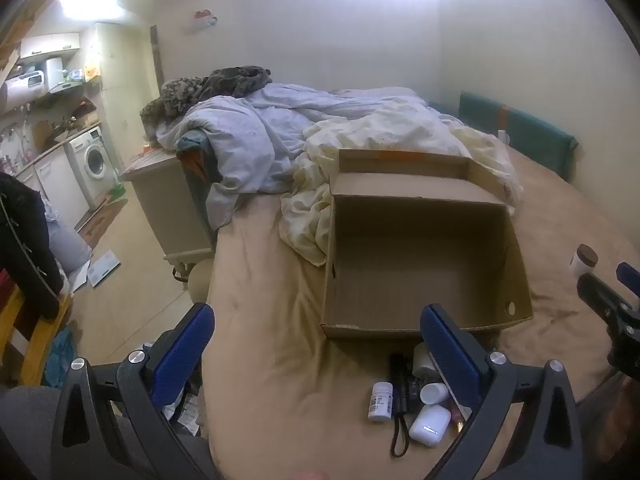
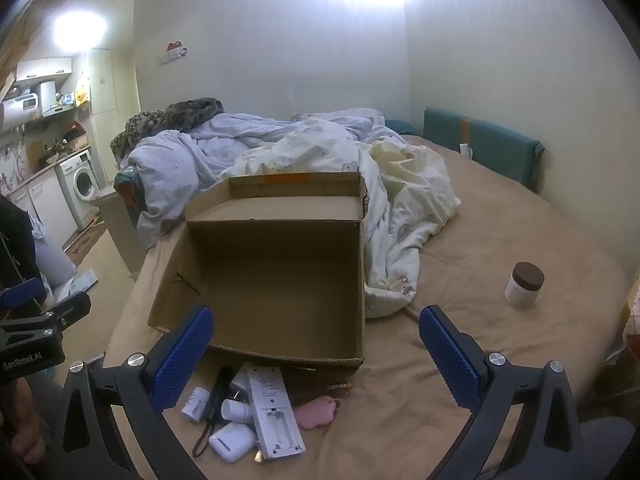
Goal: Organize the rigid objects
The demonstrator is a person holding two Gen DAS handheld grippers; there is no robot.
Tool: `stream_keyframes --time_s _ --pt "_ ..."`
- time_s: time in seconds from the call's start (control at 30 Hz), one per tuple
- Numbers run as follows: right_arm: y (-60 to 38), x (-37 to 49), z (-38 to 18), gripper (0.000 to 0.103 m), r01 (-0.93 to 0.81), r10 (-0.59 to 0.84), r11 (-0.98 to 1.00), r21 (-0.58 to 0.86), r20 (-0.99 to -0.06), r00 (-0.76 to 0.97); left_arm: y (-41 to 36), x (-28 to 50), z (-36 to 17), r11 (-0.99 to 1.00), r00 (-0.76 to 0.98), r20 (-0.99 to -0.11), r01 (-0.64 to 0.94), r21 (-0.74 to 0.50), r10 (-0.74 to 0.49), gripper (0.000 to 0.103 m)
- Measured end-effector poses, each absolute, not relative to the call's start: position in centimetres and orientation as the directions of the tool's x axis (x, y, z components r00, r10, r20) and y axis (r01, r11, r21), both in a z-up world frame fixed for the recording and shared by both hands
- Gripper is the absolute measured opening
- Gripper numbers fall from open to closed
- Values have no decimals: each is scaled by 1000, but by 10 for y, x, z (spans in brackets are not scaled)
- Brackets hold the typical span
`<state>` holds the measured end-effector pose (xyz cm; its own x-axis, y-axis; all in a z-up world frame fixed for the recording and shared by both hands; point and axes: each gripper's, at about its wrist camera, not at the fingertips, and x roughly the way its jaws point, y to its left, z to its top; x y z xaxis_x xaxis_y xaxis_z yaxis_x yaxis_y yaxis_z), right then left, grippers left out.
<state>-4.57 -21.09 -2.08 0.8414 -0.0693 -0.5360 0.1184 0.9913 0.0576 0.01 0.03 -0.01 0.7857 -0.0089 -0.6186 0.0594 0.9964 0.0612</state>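
Left wrist view: the left gripper (image 1: 316,344) hangs wide open, holding nothing. Ahead of it sits the corrugated cardboard box (image 1: 420,320), empty, lid flipped back. By its right finger lie a cylindrical pill bottle (image 1: 379,400) and a smooth earbud case (image 1: 429,424).

Right wrist view: the right gripper (image 2: 316,344) also gapes, empty. Near its left finger, the slab-shaped white remote (image 2: 272,412) points lengthwise toward the box. The brown-lidded jar (image 2: 524,284) stands upright, far right.

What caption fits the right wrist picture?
Open right gripper over an empty cardboard box, small items piled beside it on the bed.
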Motion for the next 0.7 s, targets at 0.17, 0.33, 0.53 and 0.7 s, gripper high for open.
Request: stream_keyframes --time_s 0.17,0.33,0.53,0.7 --pt "-211 -46 -20 103 121 -70 991 62 -534 842 0 1 0 995 791 -612 55 88 11 102" --pt "-211 -48 -19 103 119 -69 991 61 -531 844 -1 0 -1 995 794 -608 47 88 16 102" --pt "-211 -46 -20 103 121 -73 991 56 -531 844 -2 -1 0 995 795 -607 47 85 14 102" --pt "-211 -46 -20 103 121 -74 991 54 -531 844 -2 -1 0 995 795 -606 48 86 14 102"
